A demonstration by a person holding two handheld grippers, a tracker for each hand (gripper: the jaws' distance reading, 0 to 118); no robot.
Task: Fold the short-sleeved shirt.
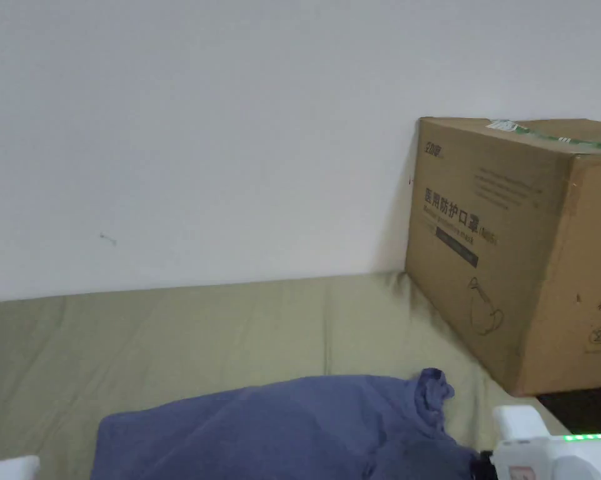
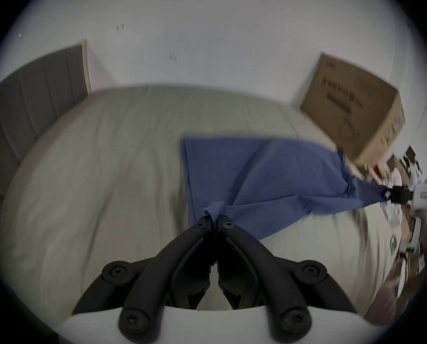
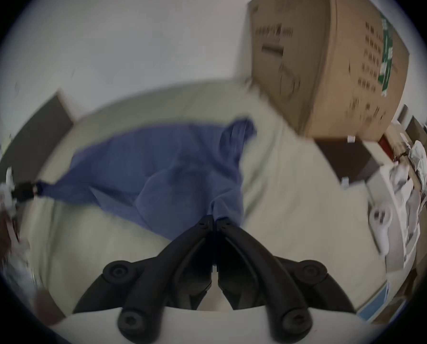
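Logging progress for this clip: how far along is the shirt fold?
Done: both grippers have a hold. The left gripper and right gripper are each shut on the blue shirt, which is stretched between them over the beige bed. In hand: carrying the held edge. Left: no finished fold shows yet; the cloth looks bunched and loose, so nearly all folds remain.

Shirt (image 2: 269,173): blue woven cloth, matt, soft, creased. Bed cover (image 1: 199,337), at 9 o'clock of the box: olive cloth, matt, wrinkled. Cardboard box (image 1: 518,250): brown, matt, printed. Left gripper (image 2: 214,221): black matt plastic jaws, white smooth housing.
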